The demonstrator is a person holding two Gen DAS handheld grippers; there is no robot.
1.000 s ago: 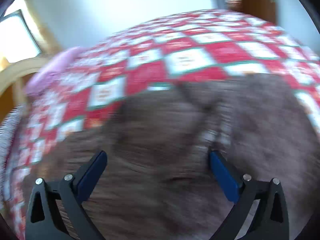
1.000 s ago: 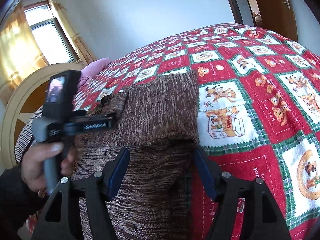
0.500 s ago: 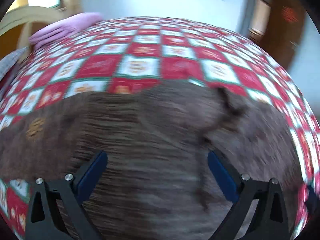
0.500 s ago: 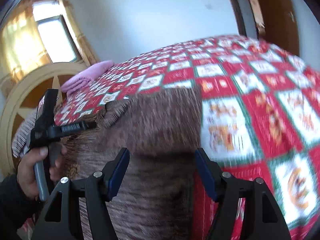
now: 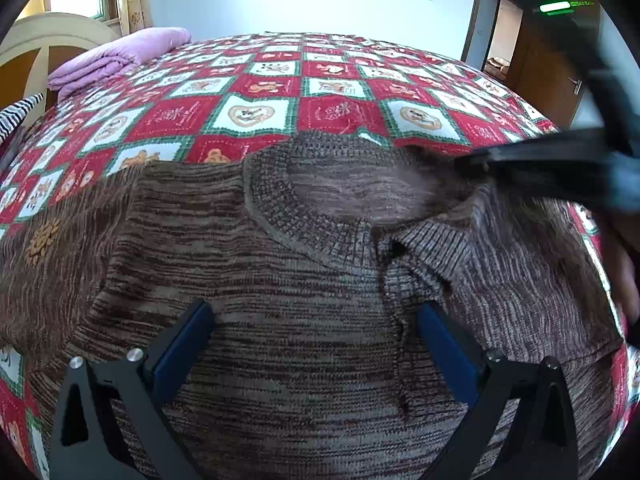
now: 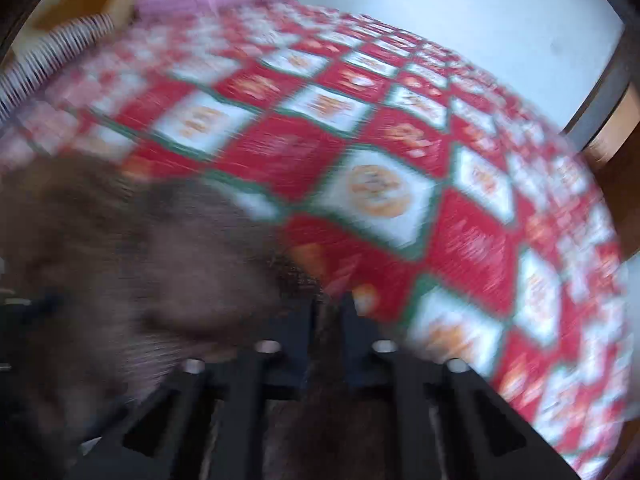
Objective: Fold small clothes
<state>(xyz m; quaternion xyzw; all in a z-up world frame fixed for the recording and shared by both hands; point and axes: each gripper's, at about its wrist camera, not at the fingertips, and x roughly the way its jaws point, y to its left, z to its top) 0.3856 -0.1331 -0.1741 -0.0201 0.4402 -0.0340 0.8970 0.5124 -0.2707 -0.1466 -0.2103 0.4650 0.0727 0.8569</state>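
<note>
A: What's around, biggest first?
B: A red checked quilt [image 5: 256, 80] covers the bed; the brown sweater [image 5: 280, 320] lies across its near half, collar at twelve o'clock. A folded pink blanket [image 5: 120, 56] sits at ten o'clock.
A: Anything in the way?
B: The right gripper [image 5: 560, 168] crosses the sweater's shoulder at two o'clock.
A: Jaws?
B: Left gripper [image 5: 316, 340] wide, holding nothing. Right gripper [image 6: 328, 320], open a second ago, is now pinched on sweater fabric; that view is blurred.
</note>
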